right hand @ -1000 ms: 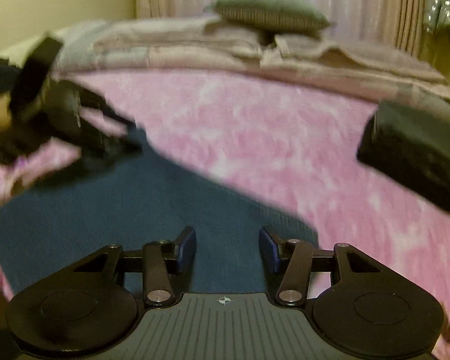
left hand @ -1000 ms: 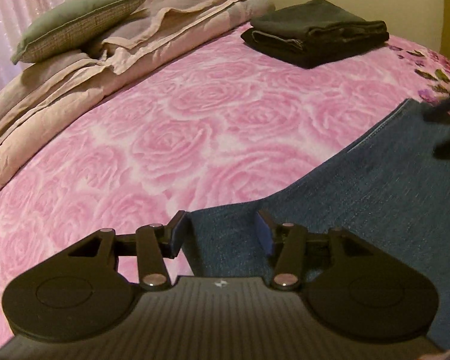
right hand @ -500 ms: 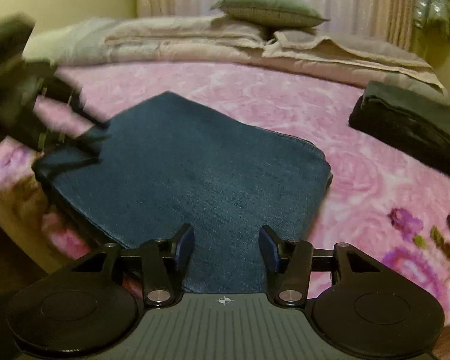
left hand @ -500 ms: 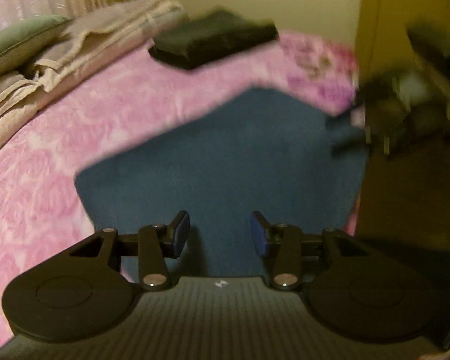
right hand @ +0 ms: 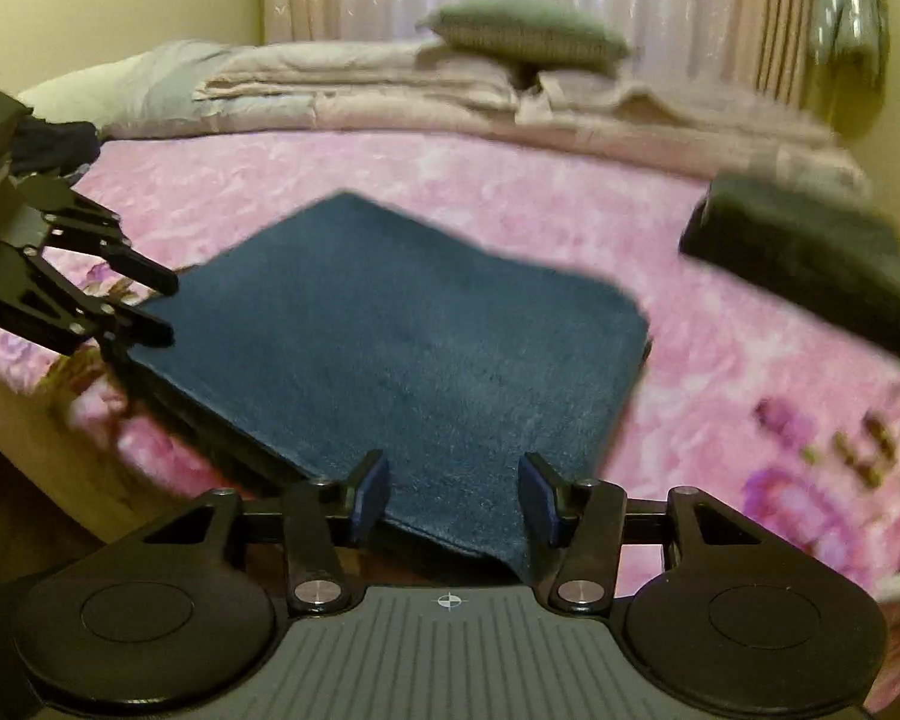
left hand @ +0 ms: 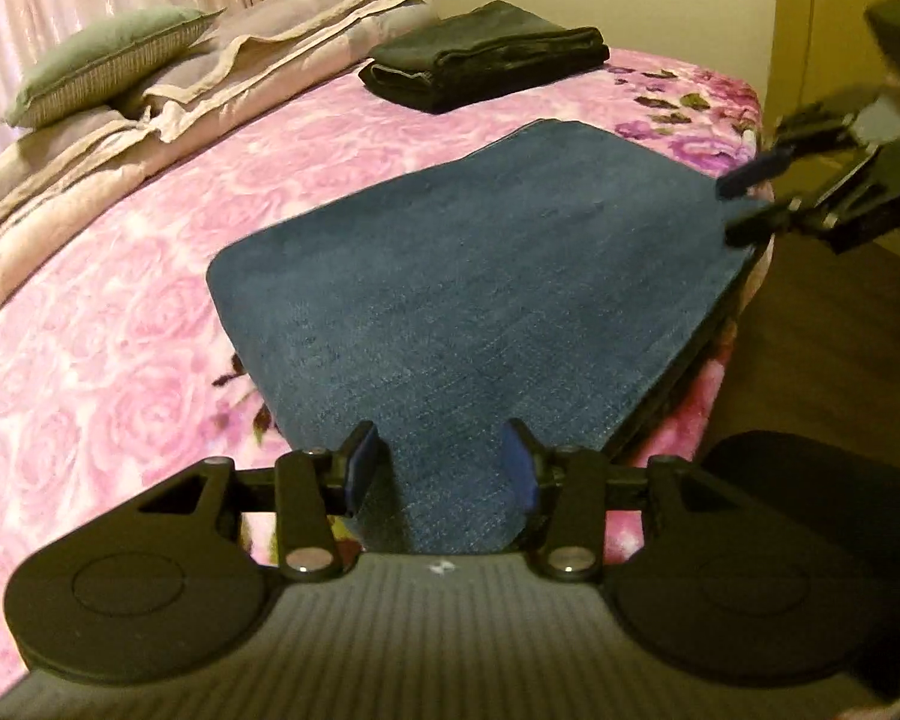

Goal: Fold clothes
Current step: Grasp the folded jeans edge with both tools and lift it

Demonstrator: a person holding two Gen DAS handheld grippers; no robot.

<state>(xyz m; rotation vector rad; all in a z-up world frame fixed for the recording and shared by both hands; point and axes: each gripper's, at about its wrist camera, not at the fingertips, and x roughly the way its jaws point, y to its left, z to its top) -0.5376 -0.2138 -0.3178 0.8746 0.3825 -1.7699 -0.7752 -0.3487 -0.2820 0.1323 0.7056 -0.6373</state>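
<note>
A folded blue denim garment (left hand: pixel 480 276) (right hand: pixel 402 348) lies flat on the pink rose bedspread (left hand: pixel 120 312) (right hand: pixel 690 372), close to the bed's near edge. My left gripper (left hand: pixel 441 474) hovers open over one near corner of it, with denim showing below the gap between the blue pads. In the right wrist view the left gripper (right hand: pixel 156 306) sits at the denim's left corner, fingers apart. My right gripper (right hand: pixel 453 498) is open above the other near corner, and the left wrist view shows the right gripper (left hand: pixel 741 207) at the denim's right edge. Neither pair of pads presses on cloth.
A folded black garment (left hand: pixel 486 54) (right hand: pixel 804 258) lies further back on the bed. Beige quilts (left hand: pixel 210 78) (right hand: pixel 390 96) and a green pillow (left hand: pixel 102 54) (right hand: pixel 528 30) line the curtain side. Dark clothing (right hand: pixel 54 144) lies at the far left. Brown floor (left hand: pixel 840 360) drops off beside the bed.
Both grippers have drawn back from the denim toward the bed's edge, so the whole folded piece now shows. The jaw gaps look the same as before.
</note>
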